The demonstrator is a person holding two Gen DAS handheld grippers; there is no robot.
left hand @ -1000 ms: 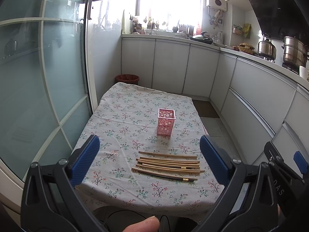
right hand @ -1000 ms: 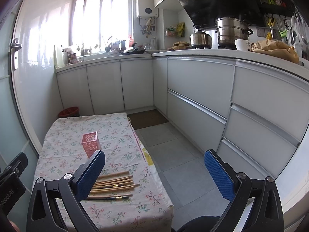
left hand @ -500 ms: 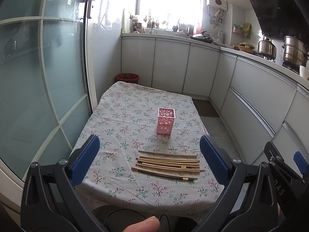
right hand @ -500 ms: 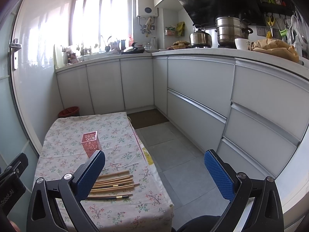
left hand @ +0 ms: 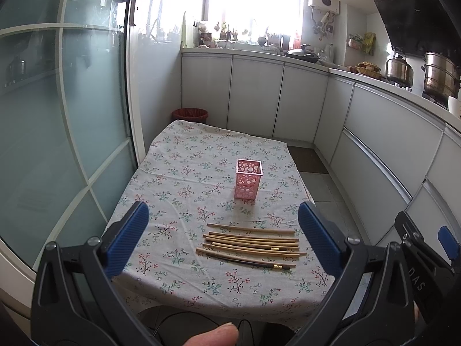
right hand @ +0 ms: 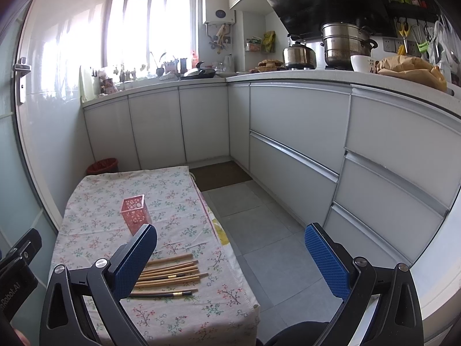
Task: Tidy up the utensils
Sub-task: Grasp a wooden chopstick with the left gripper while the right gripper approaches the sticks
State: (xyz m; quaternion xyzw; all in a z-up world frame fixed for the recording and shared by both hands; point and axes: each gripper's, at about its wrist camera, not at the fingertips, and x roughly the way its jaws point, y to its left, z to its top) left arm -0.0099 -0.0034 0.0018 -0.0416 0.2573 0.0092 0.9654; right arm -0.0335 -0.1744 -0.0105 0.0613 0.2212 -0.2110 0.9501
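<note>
Left wrist view: a glass door (left hand: 57, 115) fills the left side, and the worktop (left hand: 178, 178), under a floral cloth, stands just beside it. A red bin (left hand: 190, 114) sits on the floor beyond the worktop's far edge. The left gripper (left hand: 223, 239) hovers above the near edge with its blue pads (left hand: 128, 238) spread wide and nothing between them. Between those pads, in the picture, the chopsticks (left hand: 250, 243) lie flat in a loose row, crosswise, all on the cloth; the nearest one is dark with a gold band. A pink holder (left hand: 249, 179) stands upright beyond the chopsticks, near them but apart, with nothing showing above its rim. A thumb tip (left hand: 213, 336) shows at the bottom edge. Right of the chopsticks, part of the right gripper (right hand: 230, 256) shows at the frame's edge. White cabinets (left hand: 288, 101) run behind and to the right of the worktop, with steel pots (left hand: 438, 72) on top at far right.

Right wrist view: the holder (right hand: 135, 212) and the chopsticks (right hand: 170, 274) lie to the left, the left pad (right hand: 135, 262) covering the chopsticks' left ends in the picture. This gripper is also wide open and holds nothing; it hangs mostly over the grey floor (right hand: 268, 230) right of the worktop.
</note>
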